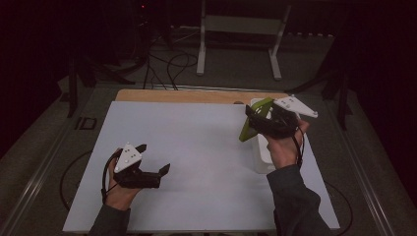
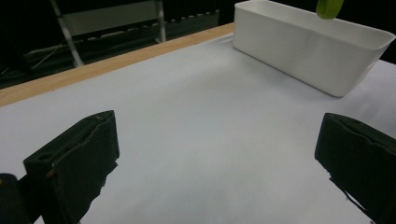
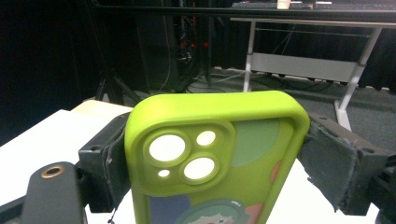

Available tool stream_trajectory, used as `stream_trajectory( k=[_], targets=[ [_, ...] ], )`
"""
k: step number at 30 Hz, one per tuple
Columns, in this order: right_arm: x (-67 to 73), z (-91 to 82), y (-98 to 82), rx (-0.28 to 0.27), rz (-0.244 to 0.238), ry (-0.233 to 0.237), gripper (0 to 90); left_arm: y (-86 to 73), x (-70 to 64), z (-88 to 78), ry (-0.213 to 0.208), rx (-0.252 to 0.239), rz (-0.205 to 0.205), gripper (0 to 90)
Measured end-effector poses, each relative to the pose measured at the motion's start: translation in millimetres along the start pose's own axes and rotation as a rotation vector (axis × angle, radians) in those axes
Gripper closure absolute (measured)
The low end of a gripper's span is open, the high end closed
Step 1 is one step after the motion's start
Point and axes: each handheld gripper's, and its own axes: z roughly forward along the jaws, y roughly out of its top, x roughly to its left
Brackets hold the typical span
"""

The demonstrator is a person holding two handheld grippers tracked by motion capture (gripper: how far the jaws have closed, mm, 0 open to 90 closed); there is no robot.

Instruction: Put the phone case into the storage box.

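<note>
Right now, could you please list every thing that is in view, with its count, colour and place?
phone case: one, lime green with cut-out camera holes and a cartoon print, held between the right gripper's jaws above the bin
bin: one, white, rectangular, open top, at the right side of the table
table: one, white top with a wooden strip along the far edge
frame stand: one, white, on the floor beyond the table
cables: several, black, on the floor behind the table
left gripper: one, black, jaws apart and holding nothing, low over the near left of the table
right gripper: one, black, clamped on the phone case
</note>
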Motion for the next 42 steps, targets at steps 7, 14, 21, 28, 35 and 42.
stream_trajectory(
  k=[7,14,21,28,35,42],
  targets=[
    [-1.7,3.7,-0.4,0.008,-0.004,-0.011,17.0,-5.5,3.1,-3.8,0.008,-0.005,-0.008,0.0],
    [-4.6,6.8,1.0,0.006,-0.002,-0.027,17.0,-11.5,6.3,-9.1,0.022,-0.017,-0.007,0.0],
    [-9.5,7.9,3.0,0.007,0.004,-0.043,16.9,-18.1,7.5,-13.3,0.033,-0.025,0.008,0.0],
    [-13.9,9.4,4.8,0.002,0.007,-0.056,17.0,-23.9,8.2,-19.2,0.044,-0.046,0.027,0.0],
    [-16.0,11.0,5.6,0.006,0.007,-0.065,16.9,-38.4,13.7,-28.7,0.085,-0.072,0.006,0.0],
    [-20.6,14.8,8.5,0.011,0.006,-0.09,17.0,-44.1,17.4,-35.0,0.111,-0.079,0.002,0.0]
  ],
)
